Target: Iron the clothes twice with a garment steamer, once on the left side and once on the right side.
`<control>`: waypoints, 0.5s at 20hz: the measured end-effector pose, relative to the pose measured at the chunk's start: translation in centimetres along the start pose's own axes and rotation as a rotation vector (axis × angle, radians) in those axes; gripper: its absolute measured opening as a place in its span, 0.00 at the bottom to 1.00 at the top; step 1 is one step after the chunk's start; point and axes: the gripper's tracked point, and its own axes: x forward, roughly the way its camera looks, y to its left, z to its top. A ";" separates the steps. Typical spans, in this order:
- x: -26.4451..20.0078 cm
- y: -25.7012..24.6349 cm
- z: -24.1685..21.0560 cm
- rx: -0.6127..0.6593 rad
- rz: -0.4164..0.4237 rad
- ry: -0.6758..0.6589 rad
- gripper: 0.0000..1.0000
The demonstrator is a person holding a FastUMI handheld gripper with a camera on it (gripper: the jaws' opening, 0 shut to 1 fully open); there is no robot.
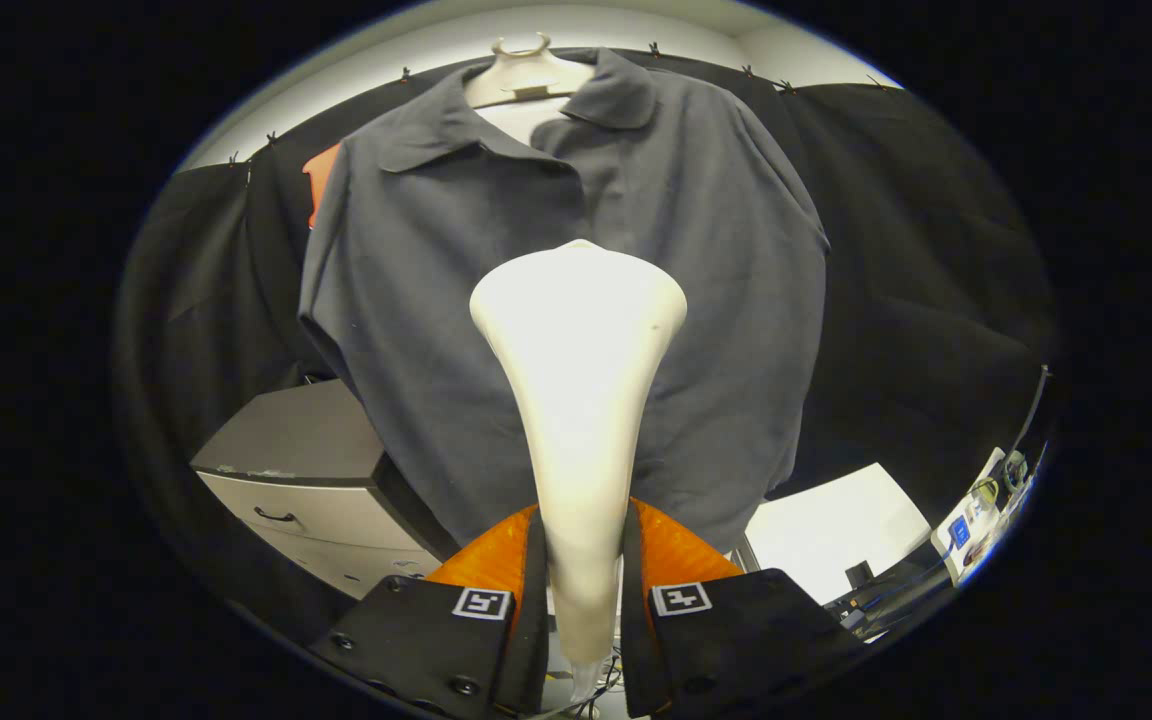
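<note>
The tongs (584,590) are closed on the steamer's (578,400) handle at the bottom centre of the frame, both fingers pressing its sides, the head rising to mid-frame. The shirt (716,260) hangs on a hanger (521,70) across the upper centre, behind the head — whether the head touches the cloth I cannot tell. It looks like a pass at mid-chest; next, likely, a steady stroke down one side, the head held close to the fabric — then the other.
</note>
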 end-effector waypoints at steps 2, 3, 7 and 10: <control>-1.0 2.6 2.3 -0.021 0.016 -0.040 0.38; -1.5 3.8 3.3 -0.027 0.020 -0.056 0.38; -3.8 8.5 7.7 -0.053 0.029 -0.142 0.37; -5.7 10.8 10.4 -0.053 0.024 -0.213 0.37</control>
